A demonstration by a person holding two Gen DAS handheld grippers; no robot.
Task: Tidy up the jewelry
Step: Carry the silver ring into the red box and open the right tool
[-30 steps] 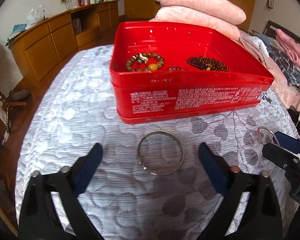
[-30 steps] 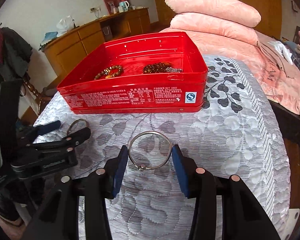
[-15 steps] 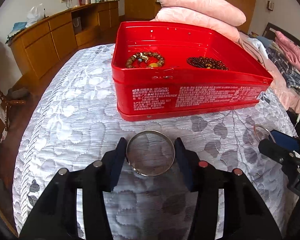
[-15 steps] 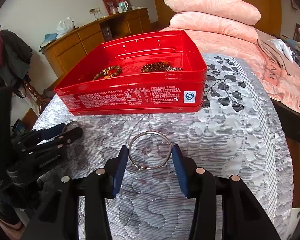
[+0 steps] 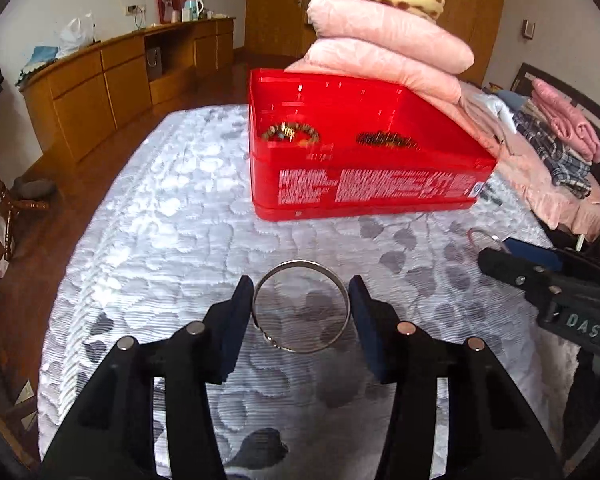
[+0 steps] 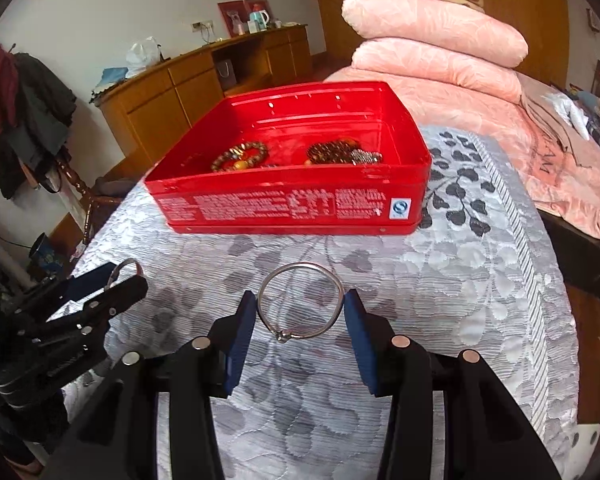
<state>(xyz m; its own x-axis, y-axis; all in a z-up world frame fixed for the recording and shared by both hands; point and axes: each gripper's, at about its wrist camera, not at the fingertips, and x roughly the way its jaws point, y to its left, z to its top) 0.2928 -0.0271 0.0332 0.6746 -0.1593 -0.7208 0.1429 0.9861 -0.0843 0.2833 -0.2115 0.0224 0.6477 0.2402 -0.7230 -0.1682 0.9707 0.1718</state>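
Observation:
My left gripper (image 5: 300, 304) is shut on a wide silver bangle (image 5: 300, 268) and holds it above the bedspread. My right gripper (image 6: 300, 312) is shut on a thin silver bangle (image 6: 300, 266) with a small bead clasp, also held off the cloth. An open red tin box (image 5: 364, 188) stands ahead on the bed; it also shows in the right wrist view (image 6: 292, 204). Inside lie a brown bead bracelet (image 6: 240, 156) and a dark bead bracelet with a silver piece (image 6: 340, 152). Each gripper shows in the other's view, the right one (image 5: 540, 276) and the left one (image 6: 80, 304).
The grey-white quilted bedspread (image 5: 172, 240) covers the bed. Folded pink quilts (image 5: 388, 48) are stacked behind the box. A wooden sideboard (image 5: 100, 88) runs along the left wall. The bed's right edge (image 6: 556, 280) drops off beside pink bedding.
My left gripper closed on the wide bangle and lifted it away from the box. My right gripper kept its hold on the thin bangle and rose a little.

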